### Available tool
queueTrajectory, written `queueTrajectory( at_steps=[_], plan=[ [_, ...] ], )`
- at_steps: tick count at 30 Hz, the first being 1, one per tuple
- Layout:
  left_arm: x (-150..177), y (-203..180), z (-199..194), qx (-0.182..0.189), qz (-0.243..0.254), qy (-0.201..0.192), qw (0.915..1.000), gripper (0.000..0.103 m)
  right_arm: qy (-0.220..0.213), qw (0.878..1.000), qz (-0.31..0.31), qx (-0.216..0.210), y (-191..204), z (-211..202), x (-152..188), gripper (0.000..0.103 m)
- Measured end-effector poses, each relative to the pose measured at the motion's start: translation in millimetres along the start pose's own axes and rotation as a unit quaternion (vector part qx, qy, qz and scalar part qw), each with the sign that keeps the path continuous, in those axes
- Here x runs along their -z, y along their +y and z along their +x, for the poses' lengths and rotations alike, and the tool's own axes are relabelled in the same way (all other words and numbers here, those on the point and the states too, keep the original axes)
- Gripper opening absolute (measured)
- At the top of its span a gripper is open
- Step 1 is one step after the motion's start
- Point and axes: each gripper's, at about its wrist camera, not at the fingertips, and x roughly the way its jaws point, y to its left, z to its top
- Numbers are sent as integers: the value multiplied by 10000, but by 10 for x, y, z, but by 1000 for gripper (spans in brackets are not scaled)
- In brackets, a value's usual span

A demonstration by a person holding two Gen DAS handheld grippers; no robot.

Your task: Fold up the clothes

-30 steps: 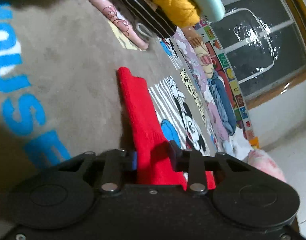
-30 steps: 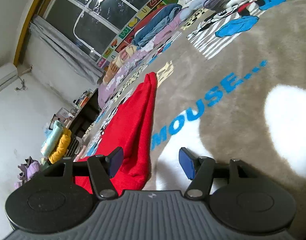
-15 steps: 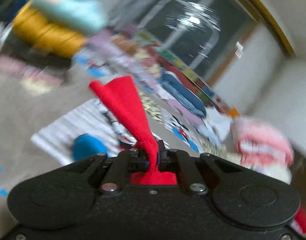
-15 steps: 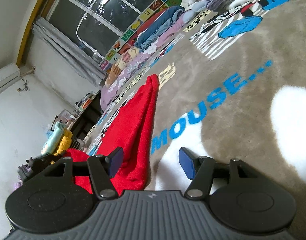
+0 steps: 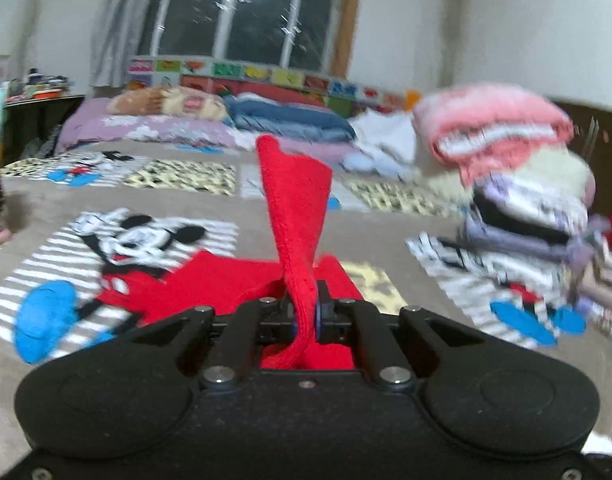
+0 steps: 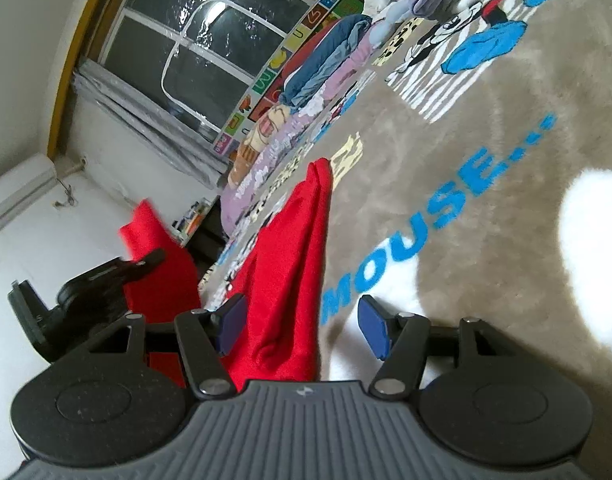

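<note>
Left gripper (image 5: 305, 314) pinches red garment (image 5: 294, 200) — seemingly lifted.

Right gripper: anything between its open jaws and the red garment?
Nothing visible. The right gripper is open with the red garment lying just ahead of the pads on the blanket. The left gripper already pinches another part.

Fuzzy red cloth garment (image 5: 296, 208) lies on plush, matt printed blanket (image 6: 506, 240).
</note>
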Motion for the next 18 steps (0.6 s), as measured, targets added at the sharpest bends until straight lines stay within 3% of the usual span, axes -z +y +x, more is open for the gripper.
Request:
queueTrajectory(
  at_steps=[9,11,12,15,18],
  plan=[
    [357,-700,397,167,1230,589,9905,6,-161,9987,391,-277,-106,17,-59,61],
    [380,-720,331,515,1270,619,9886,27,-188,9984,431,-317,-119,17,-65,62],
    [382,-717,272,719,1252,608,9877,49,-190,9984,421,-329,-117,19,-68,62],
    [327,-568,-59,953,1073,396,9889,51,-202,9981,462,-346,-136,30,-77,61],
    [297,-261,-492,927,884,89,9917,52,-196,9981,468,-342,-149,49,-84,61]
  ],
)
